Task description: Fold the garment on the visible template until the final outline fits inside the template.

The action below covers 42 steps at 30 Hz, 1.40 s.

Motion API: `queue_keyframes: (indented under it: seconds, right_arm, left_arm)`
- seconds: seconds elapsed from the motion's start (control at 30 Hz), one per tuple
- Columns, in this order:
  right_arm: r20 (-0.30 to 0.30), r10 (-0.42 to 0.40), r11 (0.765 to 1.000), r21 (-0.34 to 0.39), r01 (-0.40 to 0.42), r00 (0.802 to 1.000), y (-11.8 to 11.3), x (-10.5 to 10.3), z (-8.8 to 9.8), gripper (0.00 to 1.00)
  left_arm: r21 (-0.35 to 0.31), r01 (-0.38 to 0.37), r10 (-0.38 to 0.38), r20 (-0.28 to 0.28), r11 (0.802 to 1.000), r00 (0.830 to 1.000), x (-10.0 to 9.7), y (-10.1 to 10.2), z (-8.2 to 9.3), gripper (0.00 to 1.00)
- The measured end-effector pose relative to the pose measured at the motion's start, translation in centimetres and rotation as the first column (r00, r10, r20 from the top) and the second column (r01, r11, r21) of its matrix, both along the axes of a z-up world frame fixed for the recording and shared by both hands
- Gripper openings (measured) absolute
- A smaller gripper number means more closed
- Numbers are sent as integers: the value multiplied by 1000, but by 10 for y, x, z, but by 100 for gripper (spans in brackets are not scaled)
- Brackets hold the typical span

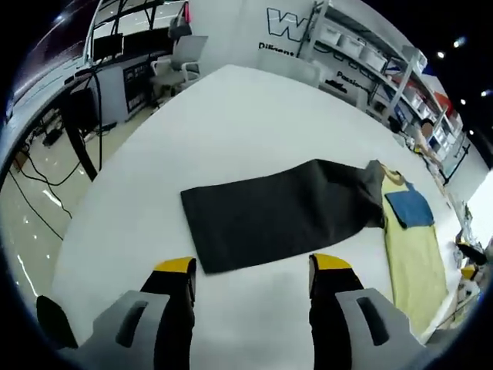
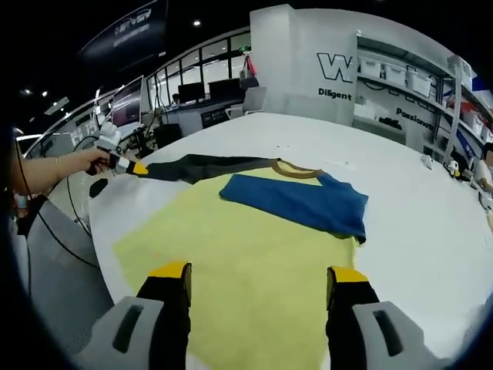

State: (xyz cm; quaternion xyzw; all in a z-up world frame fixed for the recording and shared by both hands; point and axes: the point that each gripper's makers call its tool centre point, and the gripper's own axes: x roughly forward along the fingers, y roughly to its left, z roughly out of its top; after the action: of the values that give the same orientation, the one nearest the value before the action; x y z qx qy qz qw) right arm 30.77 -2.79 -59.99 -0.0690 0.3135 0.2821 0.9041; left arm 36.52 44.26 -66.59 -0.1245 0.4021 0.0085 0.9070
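Bench: a big white surface is carrying everything you are working on.
Yellow template: it is lying flat on the bench, right ahead of your right tool; in the left gripper view it is stretching along the bench's right side.
Dark garment: it is lying as a long flat strip just ahead of your left tool, and one end is reaching onto the top edge of the template.
Blue piece: it is resting on the template near the collar-shaped band.
Left tool: you are holding it wide open, gripping nothing, just before the garment's edge.
Right tool: its jaws are standing well apart over the template, gripping nothing.
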Motion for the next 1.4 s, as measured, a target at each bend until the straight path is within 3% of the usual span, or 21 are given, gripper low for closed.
queue_keyframes:
  seconds: [0.17, 0.2, 0.3, 0.33, 0.43, 0.67, 1.03, 1.4]
  right_arm:
    - [-1, 4, 1000, 2, -4, 1000, 1, 0, 0, 71]
    - [-2, 4, 1000, 1, -4, 1000, 1, 0, -1, 71]
    - [-3, 7, 1000, -2, -7, 1000, 3, 0, 0, 71]
    - [-4, 8, 1000, 0, -8, 1000, 3, 0, 0, 71]
    - [0, 10, 1000, 3, -10, 1000, 5, 0, 1, 71]
    - [-3, 14, 1000, -22, -15, 1000, 6, -1, -1, 70]
    - [-5, 27, 1000, -7, -27, 1000, 9, -1, 2, 71]
    - [1, 33, 999, -19, -33, 999, 8, -3, 4, 73]
  left_arm:
    - [33, 3, -3, -17, 999, 1000, 2, 5, -3, 42]
    - [42, 6, -5, -21, 999, 1000, 2, 6, -3, 34]
    - [170, 27, -13, -83, 985, 996, -2, 24, -10, 13]
    - [171, 27, -12, -89, 985, 996, -1, 24, -11, 10]
    - [147, 23, -11, -81, 989, 997, 0, 22, -9, 8]
    - [188, 119, -98, -121, 975, 988, -2, 18, -8, 1]
    - [229, 118, -109, -54, 966, 993, 9, 17, 26, 1]
    - [232, 149, -161, 35, 961, 986, 34, -5, 64, 0]
